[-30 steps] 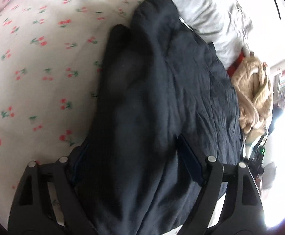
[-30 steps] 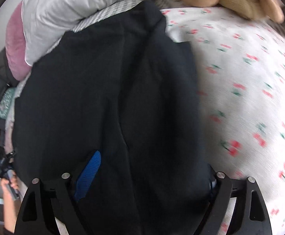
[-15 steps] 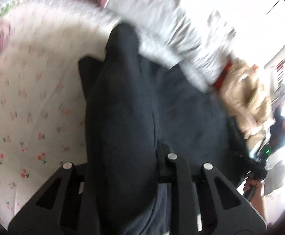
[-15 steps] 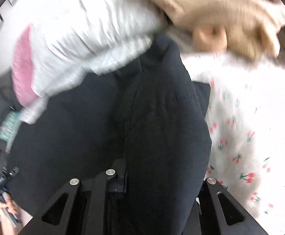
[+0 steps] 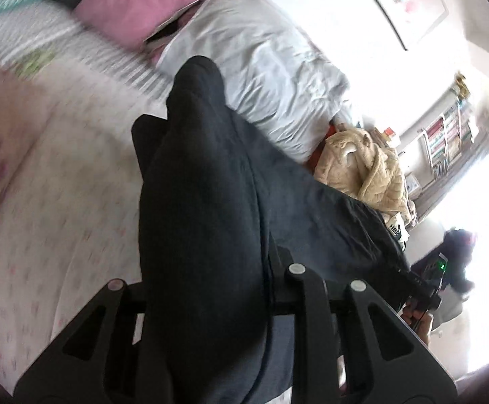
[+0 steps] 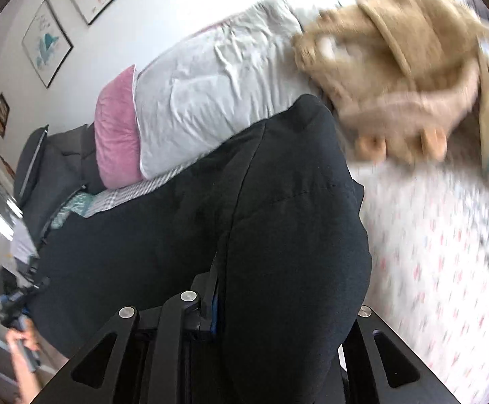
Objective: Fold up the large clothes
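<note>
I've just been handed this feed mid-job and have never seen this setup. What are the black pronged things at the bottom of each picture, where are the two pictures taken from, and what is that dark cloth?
There is no robot arm here. A person carries a handheld two-finger clamp in each hand, and a wide-angle camera on each clamp looks forward along its fingers. One picture comes from the left gripper, the other from the right gripper; the black prongs are their fingers.

The dark cloth is a large navy garment, the thing being folded. Each clamp is shut on a bunch of it, and it drapes from the clamps down to the bed.

Below lies a bedsheet with a small red print. At the head of the bed sit a white pillow, a pink cushion and a tan plush toy. The blur comes from movement.
</note>
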### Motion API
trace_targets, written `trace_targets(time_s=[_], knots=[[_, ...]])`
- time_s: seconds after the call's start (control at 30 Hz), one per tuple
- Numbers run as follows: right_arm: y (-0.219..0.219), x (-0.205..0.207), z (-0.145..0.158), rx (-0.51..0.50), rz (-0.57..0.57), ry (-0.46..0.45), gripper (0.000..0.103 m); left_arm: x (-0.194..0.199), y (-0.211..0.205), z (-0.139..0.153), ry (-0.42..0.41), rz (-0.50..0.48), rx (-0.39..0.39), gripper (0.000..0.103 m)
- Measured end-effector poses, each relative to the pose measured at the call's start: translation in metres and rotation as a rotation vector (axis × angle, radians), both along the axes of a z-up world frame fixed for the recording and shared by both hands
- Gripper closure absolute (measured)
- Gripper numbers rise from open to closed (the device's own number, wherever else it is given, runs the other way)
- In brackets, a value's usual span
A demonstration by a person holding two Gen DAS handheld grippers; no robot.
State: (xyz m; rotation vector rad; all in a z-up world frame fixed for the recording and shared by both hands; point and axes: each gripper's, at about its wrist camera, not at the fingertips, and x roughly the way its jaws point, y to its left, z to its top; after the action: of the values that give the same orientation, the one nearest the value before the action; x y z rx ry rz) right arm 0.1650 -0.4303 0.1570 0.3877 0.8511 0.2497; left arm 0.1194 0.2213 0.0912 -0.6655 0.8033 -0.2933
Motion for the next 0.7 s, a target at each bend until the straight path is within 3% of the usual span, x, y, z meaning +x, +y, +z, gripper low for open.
trace_targets(time_s=[0.1, 0.17, 0.23, 0.27, 0.3, 0.37, 0.43, 0.5, 0.57, 0.7], knots=[[-0.008, -0.018, -0.044, 0.046, 0.008, 0.12, 0.075, -0.016, 0.013, -0.053, 0.127, 0.017, -0.022, 0.072], [-0.001, -0.021, -0.088, 0.017, 0.012, 0.219, 0.071, -0.017, 0.013, -0.104, 0.256, 0.013, 0.081, 0.067], [0.005, -0.019, -0.145, -0.068, -0.017, 0.355, 0.055, -0.013, 0.011, -0.156, 0.416, 0.012, 0.202, 0.053], [0.004, -0.02, -0.166, -0.094, -0.043, 0.398, 0.033, -0.014, 0.015, -0.186, 0.486, 0.028, 0.223, 0.042], [-0.002, -0.023, -0.189, -0.104, -0.082, 0.409, 0.023, -0.016, 0.02, -0.195, 0.477, 0.044, 0.193, 0.042], [-0.017, -0.03, -0.211, -0.022, -0.126, 0.392, 0.021, -0.024, 0.033, -0.195, 0.416, 0.089, 0.12, 0.042], [-0.028, -0.024, -0.209, 0.054, -0.154, 0.418, 0.021, -0.024, 0.04, -0.177, 0.353, 0.115, 0.149, 0.042], [-0.035, -0.02, -0.192, 0.079, -0.165, 0.34, 0.02, -0.022, 0.047, -0.149, 0.225, 0.168, 0.218, 0.041], [-0.036, -0.012, -0.185, 0.072, -0.158, 0.299, 0.02, -0.01, 0.05, -0.139, 0.165, 0.185, 0.238, 0.037], [-0.033, 0.004, -0.198, -0.01, -0.202, 0.268, 0.021, 0.035, 0.037, -0.159, 0.221, 0.167, 0.251, 0.037]])
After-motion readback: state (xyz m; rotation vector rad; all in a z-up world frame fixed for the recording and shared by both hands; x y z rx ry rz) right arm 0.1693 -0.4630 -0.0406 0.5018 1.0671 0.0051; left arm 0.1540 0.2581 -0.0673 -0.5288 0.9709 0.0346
